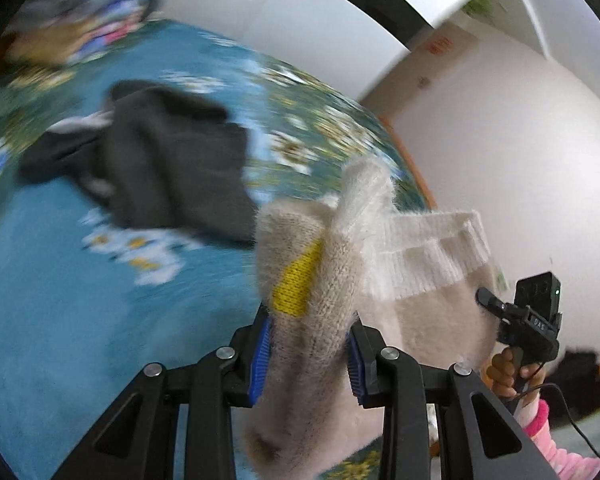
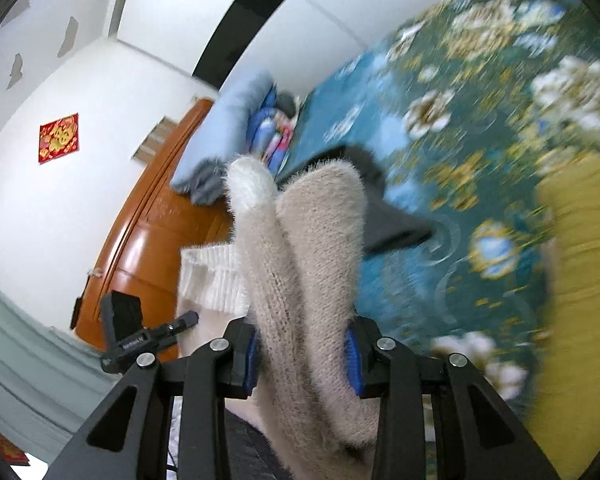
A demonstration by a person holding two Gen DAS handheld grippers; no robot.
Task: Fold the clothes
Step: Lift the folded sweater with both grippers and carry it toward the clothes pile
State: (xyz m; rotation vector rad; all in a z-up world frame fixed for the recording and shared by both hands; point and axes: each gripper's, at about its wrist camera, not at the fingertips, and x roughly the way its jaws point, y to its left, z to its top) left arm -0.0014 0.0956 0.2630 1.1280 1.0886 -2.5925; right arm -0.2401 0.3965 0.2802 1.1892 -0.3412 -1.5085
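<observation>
A fuzzy cream knit sweater (image 1: 324, 280) with a yellow patch and a white ribbed hem hangs in the air between both grippers. My left gripper (image 1: 308, 354) is shut on a bunched fold of it. My right gripper (image 2: 302, 356) is shut on another fold of the same sweater (image 2: 312, 248). The right gripper also shows in the left wrist view (image 1: 528, 320), held in a hand with a pink sleeve. A dark grey garment (image 1: 160, 160) lies crumpled on the bed beyond the sweater; it also shows in the right wrist view (image 2: 392, 224).
The bed has a teal floral cover (image 1: 60, 280). A pile of blue and patterned bedding (image 2: 260, 120) sits at its head by an orange wooden headboard (image 2: 148, 240). A mustard-yellow cloth (image 2: 580, 300) lies at the right. White walls stand behind.
</observation>
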